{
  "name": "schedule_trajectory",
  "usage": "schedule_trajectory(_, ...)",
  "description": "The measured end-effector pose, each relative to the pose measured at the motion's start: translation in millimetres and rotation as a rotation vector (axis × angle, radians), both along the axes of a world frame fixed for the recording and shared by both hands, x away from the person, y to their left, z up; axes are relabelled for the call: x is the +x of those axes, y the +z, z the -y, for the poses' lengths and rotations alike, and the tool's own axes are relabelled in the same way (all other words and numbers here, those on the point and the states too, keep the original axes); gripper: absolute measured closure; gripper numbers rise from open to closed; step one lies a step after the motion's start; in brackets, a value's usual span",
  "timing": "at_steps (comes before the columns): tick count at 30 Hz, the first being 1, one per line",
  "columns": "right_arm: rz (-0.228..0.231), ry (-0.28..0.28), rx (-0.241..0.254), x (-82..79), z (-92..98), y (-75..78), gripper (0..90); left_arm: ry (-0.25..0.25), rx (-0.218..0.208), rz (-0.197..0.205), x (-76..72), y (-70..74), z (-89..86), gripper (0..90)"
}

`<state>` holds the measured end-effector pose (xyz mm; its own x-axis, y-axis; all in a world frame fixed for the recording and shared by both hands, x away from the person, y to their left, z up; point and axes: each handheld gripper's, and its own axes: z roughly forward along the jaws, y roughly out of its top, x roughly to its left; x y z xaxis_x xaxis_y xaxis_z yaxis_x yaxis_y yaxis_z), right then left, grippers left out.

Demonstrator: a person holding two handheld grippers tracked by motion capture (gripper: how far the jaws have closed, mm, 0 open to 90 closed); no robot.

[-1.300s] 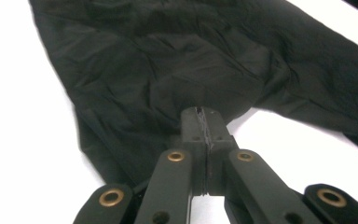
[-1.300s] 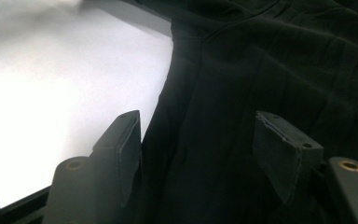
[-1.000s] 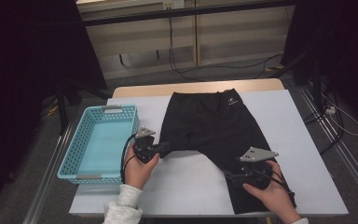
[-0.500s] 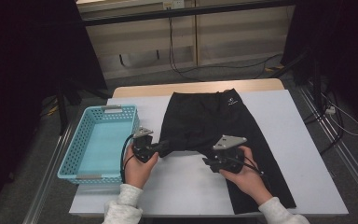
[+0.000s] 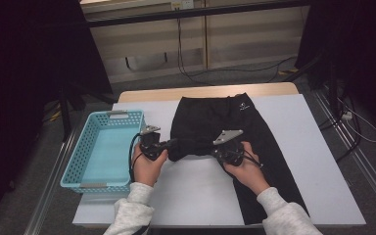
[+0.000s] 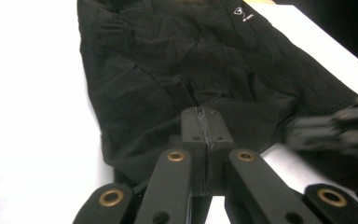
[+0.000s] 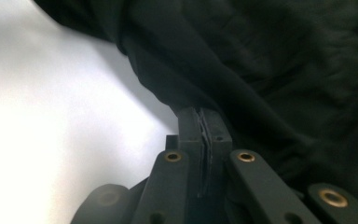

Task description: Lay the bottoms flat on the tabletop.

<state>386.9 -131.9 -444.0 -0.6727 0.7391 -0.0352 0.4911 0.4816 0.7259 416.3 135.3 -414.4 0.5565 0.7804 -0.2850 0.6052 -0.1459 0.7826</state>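
Nearest the person, the right claw (image 5: 214, 149) has just been closing and now pinches a fold of the black trousers (image 5: 254, 142), its jaws pressed together on the cloth in the right gripper view; the left claw (image 5: 169, 144) is likewise clamped on the hem of the folded-up leg (image 5: 191, 147). The fold looks about half done: one leg is doubled toward the waist, the other (image 5: 269, 191) lies full length toward the near edge, and the turquoise basket (image 5: 73, 169) at the left stands unfilled. The trousers lie flat on the white tabletop (image 5: 318, 161), waistband far; matte, creased, with a small white logo (image 5: 245, 105) near the waist.
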Motion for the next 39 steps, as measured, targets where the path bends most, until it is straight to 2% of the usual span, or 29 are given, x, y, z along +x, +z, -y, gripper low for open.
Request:
schedule_trajectory(1, -0.001, -0.02, 0.026, 0.8, 6.1, 4.4, 88.8, 0.002, 0.003, 0.0, 1.4, 0.6, 0.5, 89.9)
schedule_trajectory(3, 0.002, -0.044, 0.044, 3.0, 14.2, 8.3, 88.8, -0.004, 0.012, -0.002, 5.7, 0.5, 2.7, 89.9)
schedule_trajectory(6, -0.007, -0.115, 0.093, 7.7, 27.4, 9.2, 88.7, -0.009, 0.021, -0.001, 11.0, -2.0, 7.2, 89.9)
schedule_trajectory(8, -0.014, -0.144, 0.092, 9.7, 30.9, 6.3, 88.8, 0.009, 0.034, -0.004, 14.7, -6.2, 8.5, 90.0)
schedule_trajectory(9, -0.025, -0.156, 0.071, 11.0, 31.7, 2.7, 88.7, 0.018, 0.038, -0.002, 15.8, -7.4, 8.3, 90.0)
schedule_trajectory(11, -0.044, -0.154, 0.054, 12.9, 31.3, -3.4, 88.6, 0.02, 0.041, -0.009, 17.3, -11.2, 7.8, 88.4)
schedule_trajectory(12, -0.049, -0.146, 0.059, 13.2, 31.0, -4.9, 88.6, 0.015, 0.048, -0.01, 16.4, -12.2, 7.2, 85.0)
schedule_trajectory(13, -0.051, -0.15, 0.06, 13.0, 30.4, -6.2, 88.5, 0.012, 0.049, -0.01, 14.5, -12.9, 6.8, 77.8)
schedule_trajectory(15, -0.052, -0.142, 0.064, 12.0, 29.1, -7.2, 88.4, 0.003, 0.046, -0.021, 8.4, -12.7, 5.6, 56.7)
schedule_trajectory(18, -0.052, -0.135, 0.054, 11.0, 27.6, -7.1, 88.4, 0.006, 0.094, 0.005, -6.3, -6.9, 3.4, 31.5)
schedule_trajectory(19, -0.052, -0.131, 0.056, 10.8, 27.2, -6.9, 88.4, 0.0, 0.106, 0.011, -11.8, -6.0, 2.9, 27.6)
schedule_trajectory(20, -0.053, -0.13, 0.057, 10.7, 27.0, -7.1, 88.4, -0.009, 0.122, 0.001, -18.6, -6.0, 1.9, 26.0)
schedule_trajectory(21, -0.055, -0.13, 0.054, 10.6, 26.6, -7.8, 88.4, 0.001, 0.124, 0.002, -23.0, -7.3, 2.7, 24.4)
schedule_trajectory(22, -0.057, -0.13, 0.05, 10.5, 26.3, -8.3, 88.4, -0.024, 0.156, 0.001, -27.5, -9.0, 1.6, 23.0)
schedule_trajectory(26, -0.062, -0.127, 0.039, 10.8, 24.1, -11.3, 88.3, -0.048, 0.21, -0.03, -38.2, -28.9, 4.7, 20.8)
schedule_trajectory(28, -0.062, -0.129, 0.037, 10.9, 23.2, -12.5, 88.2, -0.06, 0.232, -0.032, -38.3, -39.5, 8.1, 22.7)
schedule_trajectory(30, -0.059, -0.131, 0.037, 10.8, 22.9, -12.7, 88.2, -0.064, 0.255, -0.005, -37.4, -44.0, 9.9, 32.9)
schedule_trajectory(31, -0.058, -0.131, 0.034, 10.5, 22.9, -12.8, 88.2, -0.06, 0.247, -0.001, -37.4, -44.3, 11.2, 36.9)
schedule_trajectory(32, -0.059, -0.131, 0.034, 10.3, 22.8, -12.8, 88.2, -0.073, 0.227, -0.017, -37.1, -43.1, 11.7, 44.1)
schedule_trajectory(33, -0.056, -0.129, 0.032, 10.2, 22.9, -13.1, 88.2, -0.08, 0.21, -0.035, -36.9, -42.1, 12.0, 59.6)
schedule_trajectory(34, -0.056, -0.129, 0.031, 10.2, 22.8, -13.4, 88.1, -0.086, 0.192, -0.062, -36.5, -41.3, 13.4, 68.5)
schedule_trajectory(36, -0.055, -0.132, 0.03, 10.3, 22.6, -13.4, 88.1, -0.1, 0.182, -0.074, -36.1, -39.6, 15.8, 81.7)
schedule_trajectory(37, -0.056, -0.132, 0.03, 10.2, 22.5, -13.3, 88.1, -0.102, 0.169, -0.079, -36.3, -37.6, 16.4, 86.3)
schedule_trajectory(39, -0.056, -0.132, 0.027, 9.7, 22.8, -13.0, 88.1, -0.113, 0.129, -0.083, -36.5, -29.4, 17.3, 87.7)
